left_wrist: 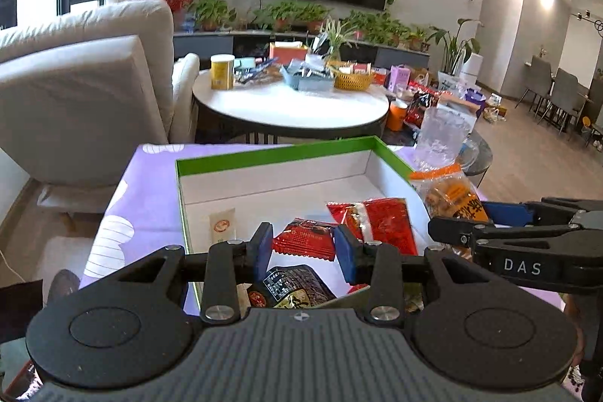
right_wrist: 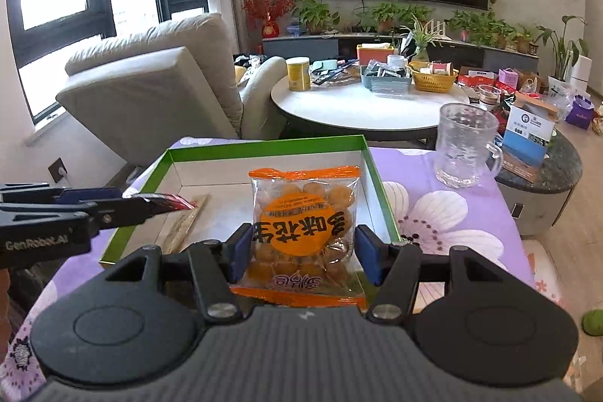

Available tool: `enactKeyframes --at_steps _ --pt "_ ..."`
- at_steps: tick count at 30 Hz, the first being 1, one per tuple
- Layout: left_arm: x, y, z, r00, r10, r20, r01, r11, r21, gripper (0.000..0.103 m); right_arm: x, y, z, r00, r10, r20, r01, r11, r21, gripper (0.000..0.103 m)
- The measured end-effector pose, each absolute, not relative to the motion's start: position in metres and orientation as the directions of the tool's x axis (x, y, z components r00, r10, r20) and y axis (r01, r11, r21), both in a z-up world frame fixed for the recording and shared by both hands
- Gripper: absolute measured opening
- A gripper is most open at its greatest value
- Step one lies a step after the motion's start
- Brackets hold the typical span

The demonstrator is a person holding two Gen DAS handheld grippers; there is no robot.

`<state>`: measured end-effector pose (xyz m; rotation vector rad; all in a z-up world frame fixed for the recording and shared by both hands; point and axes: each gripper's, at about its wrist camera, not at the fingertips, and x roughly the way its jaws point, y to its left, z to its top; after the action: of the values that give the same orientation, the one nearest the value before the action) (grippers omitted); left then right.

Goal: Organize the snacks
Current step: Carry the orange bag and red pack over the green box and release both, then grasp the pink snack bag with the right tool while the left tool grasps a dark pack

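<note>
The right tool [right_wrist: 299,253] is pinching an orange peanut bag [right_wrist: 303,232] between its two blue pads, one pad pressing on each side edge of the bag, and the bag stands almost upright in front of the camera with its printed label upside down. The bag hangs over the near rim of the green box [right_wrist: 264,144], which lies open on the counter [right_wrist: 433,213] with its purple flower cloth. In the left wrist view the same bag shows at the right of the box, just outside its right wall. The left tool [left_wrist: 303,247] is pinching a small red packet [left_wrist: 305,238] by its two sides; from the right wrist view the packet sticks out of that tool above the left part of the box. Inside the box there is a larger red packet [left_wrist: 380,223] near the right wall, a dark packet [left_wrist: 294,283] close to the near rim, and a pale beige packet [left_wrist: 222,225] by the left wall. A clear glass mug [right_wrist: 465,145] stands on the counter beyond the right side of the box, apart from it. Behind, a round white table [right_wrist: 361,108] carries a yellow can [right_wrist: 298,74], a grey tray and a yellow basket [right_wrist: 433,80].
</note>
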<state>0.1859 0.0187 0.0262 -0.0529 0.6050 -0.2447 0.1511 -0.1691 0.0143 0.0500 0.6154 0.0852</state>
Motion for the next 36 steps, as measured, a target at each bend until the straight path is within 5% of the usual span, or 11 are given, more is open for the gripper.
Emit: enactKeyframes --at_steps 24,36 --pt "0.228 0.043 -0.018 0.721 -0.206 -0.662 0.188 0.977 -0.099 0.038 0.24 -0.163 -0.032 0.727 0.081 -0.682 -0.016 0.995 0.101 0.062" --pt "0.196 0.042 -0.01 0.72 -0.188 -0.668 0.195 0.979 -0.065 0.039 0.192 -0.15 -0.029 0.732 0.004 -0.681 -0.032 0.999 -0.028 0.063"
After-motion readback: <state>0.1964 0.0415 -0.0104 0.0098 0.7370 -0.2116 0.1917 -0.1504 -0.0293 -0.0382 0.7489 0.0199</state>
